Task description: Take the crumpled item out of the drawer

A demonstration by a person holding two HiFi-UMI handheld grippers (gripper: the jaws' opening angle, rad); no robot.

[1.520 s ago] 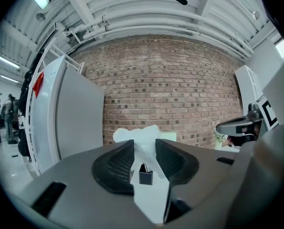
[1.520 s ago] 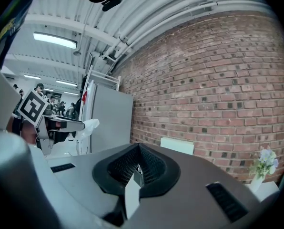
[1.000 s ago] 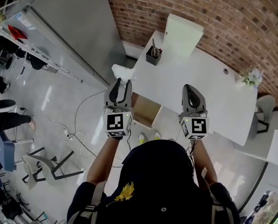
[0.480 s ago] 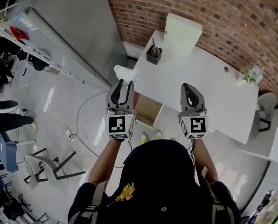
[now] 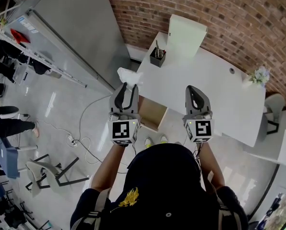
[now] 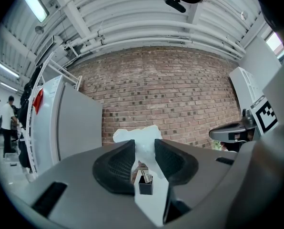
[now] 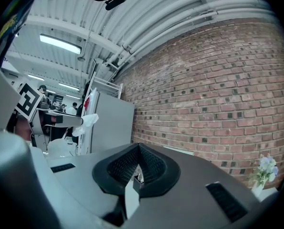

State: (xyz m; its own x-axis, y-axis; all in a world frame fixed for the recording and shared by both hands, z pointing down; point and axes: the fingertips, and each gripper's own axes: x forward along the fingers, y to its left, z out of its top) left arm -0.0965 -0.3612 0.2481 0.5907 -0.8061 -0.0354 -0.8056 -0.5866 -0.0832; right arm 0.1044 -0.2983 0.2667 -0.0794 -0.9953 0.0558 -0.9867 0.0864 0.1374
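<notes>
- You are holding the left gripper (image 6: 144,146) out just to the left of the open drawer (image 5: 151,115). Its jaws are standing partly closed and pinching the crumpled item (image 6: 137,136) between the pads.
- The crumpled item is sitting in the air at the jaw tips, out of the drawer and near the corner of the white desk (image 5: 215,95). Most of its white bulk is sprouting beyond the pads.
- You are carrying the right gripper (image 7: 138,151) alongside over the desk's front edge. Its jaws are resting together with nothing between them.
- Handling, as judged: the item is looking like thin tissue or paper. It is very light, soft and yielding under the pads, and neither slippery nor breakable. A loose fold could still tear if it snags.
- Hold point, as judged: the pads are biting the bunched lower part. That is the sound place, because a single outer flap could pull away and let the rest drop.
- Progress, as judged: with the item hanging outside the drawer, the removal is looking essentially complete. Only a gentle carry is remaining, with no tighter squeeze called for.
</notes>
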